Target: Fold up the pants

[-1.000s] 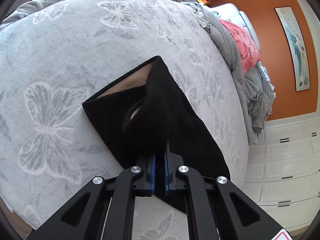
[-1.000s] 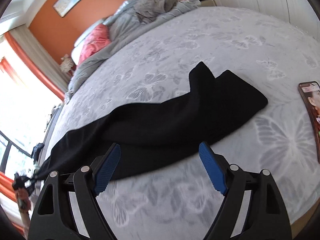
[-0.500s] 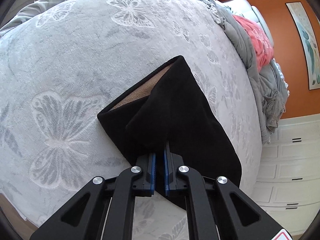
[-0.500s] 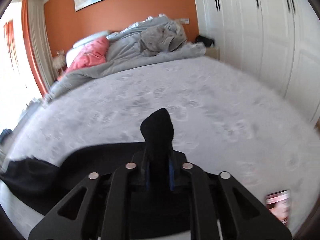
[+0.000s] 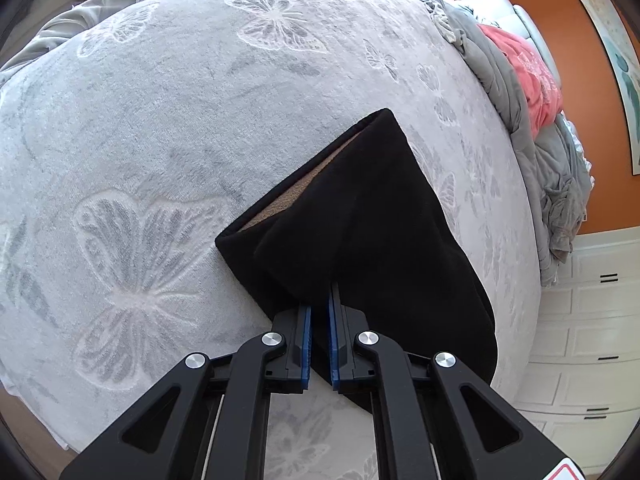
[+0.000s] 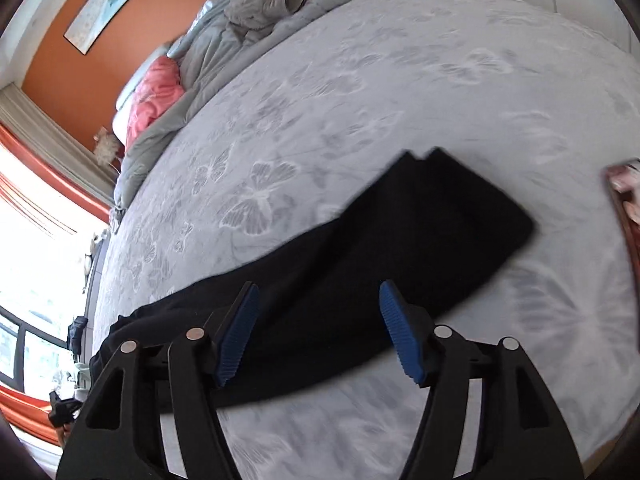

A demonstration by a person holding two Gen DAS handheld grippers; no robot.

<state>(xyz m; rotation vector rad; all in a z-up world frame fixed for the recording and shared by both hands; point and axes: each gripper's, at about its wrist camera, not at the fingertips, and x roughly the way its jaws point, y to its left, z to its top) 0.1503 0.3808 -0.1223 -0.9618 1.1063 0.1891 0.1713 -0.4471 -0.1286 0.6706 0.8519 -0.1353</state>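
Black pants [image 6: 360, 264] lie stretched across a grey butterfly-patterned bedspread [image 6: 400, 100]. In the left wrist view, my left gripper [image 5: 318, 312] is shut on the edge of the pants [image 5: 360, 224] near the waistband, whose tan lining shows in the opening. In the right wrist view, my right gripper [image 6: 318, 308] is open and empty, hovering just above the middle of the pants, with its blue pads [image 6: 240, 332] on either side of the cloth.
A rumpled grey duvet [image 6: 248, 12] and a pink pillow [image 6: 154, 100] lie at the head of the bed. A phone [image 6: 628, 208] rests on the bedspread to the right of the pants. White cupboards [image 5: 580, 340] stand beside the bed.
My right gripper was shut on a fold of the pants half a second ago; now it has let go, opened and drawn back. My left gripper keeps its hold, shifting slightly.
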